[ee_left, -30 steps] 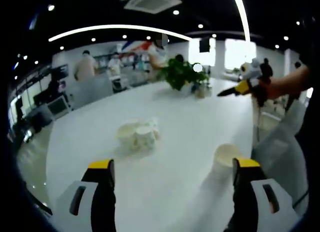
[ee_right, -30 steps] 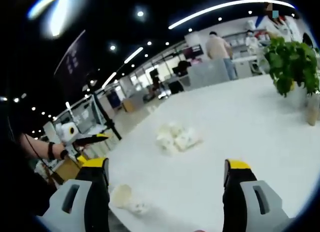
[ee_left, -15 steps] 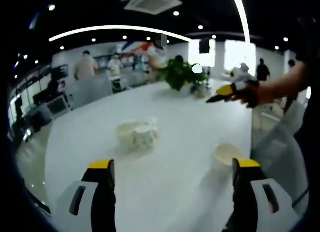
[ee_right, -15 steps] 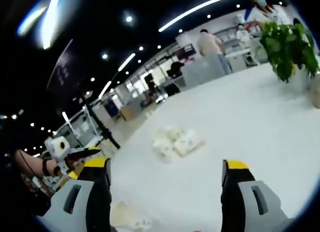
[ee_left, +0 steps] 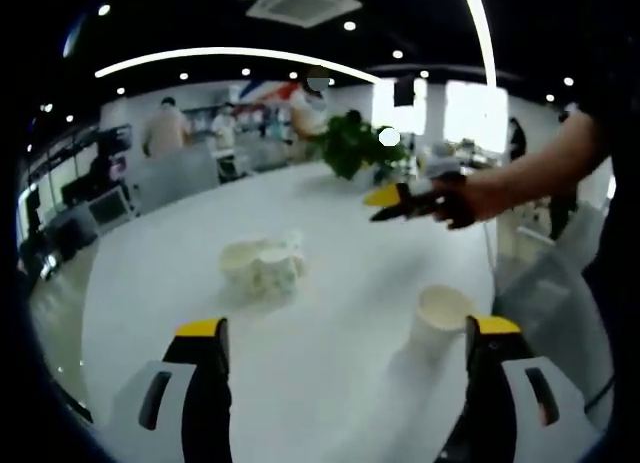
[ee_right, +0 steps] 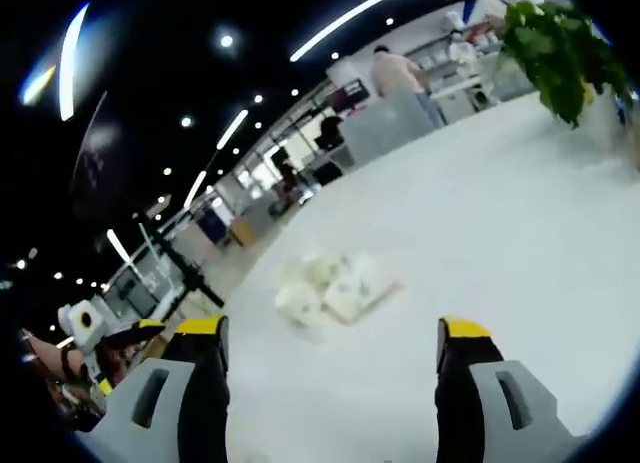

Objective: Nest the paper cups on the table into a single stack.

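- The left tool (ee_left: 342, 335) is held wide apart, nothing between its jaws; so is the right tool (ee_right: 330, 335).
- An upright white paper cup (ee_left: 440, 320) is seen near the left tool on the white table (ee_left: 330, 283).
- A cluster of toppled white paper cups (ee_right: 330, 288) is seen farther off, mid-table.
- A green potted plant (ee_left: 352, 148) is seen at the far end.

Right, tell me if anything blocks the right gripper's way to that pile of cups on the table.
Nothing visible does. In the right gripper view, bare white table lies between the open right gripper and the pile of paper cups. The potted plant stands far off to one side.
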Demonstrator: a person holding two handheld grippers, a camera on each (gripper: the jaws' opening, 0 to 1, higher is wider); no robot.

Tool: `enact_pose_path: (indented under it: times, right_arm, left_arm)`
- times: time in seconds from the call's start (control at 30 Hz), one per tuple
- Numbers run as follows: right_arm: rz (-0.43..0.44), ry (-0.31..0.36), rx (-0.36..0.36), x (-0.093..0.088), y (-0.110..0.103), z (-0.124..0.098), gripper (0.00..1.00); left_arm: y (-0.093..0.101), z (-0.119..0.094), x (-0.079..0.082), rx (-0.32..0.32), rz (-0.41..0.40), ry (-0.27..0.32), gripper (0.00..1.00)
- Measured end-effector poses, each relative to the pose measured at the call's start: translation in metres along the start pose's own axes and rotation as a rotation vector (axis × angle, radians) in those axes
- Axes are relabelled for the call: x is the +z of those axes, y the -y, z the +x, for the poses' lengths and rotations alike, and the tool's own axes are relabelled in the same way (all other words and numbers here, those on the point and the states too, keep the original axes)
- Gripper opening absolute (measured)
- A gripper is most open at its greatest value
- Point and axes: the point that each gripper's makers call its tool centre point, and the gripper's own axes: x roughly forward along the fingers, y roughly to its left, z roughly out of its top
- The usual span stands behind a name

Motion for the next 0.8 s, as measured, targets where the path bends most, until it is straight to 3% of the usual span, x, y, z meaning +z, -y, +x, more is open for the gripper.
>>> enact_pose_path:
  times: [0.53,0.8]
  right_arm:
    - [-0.249,-0.14,0.07,0.027,0.033,0.056,0.78]
    - [-0.274,-0.197,0.124,0.024,0.039,0.081,0.69]
  left_arm:
    - [-0.009,-0.006,-0.006,0.031,-0.027,-0.009,0.99]
    - [-0.018,-0.011,-0.007,0.066,-0.048,-0.009,0.98]
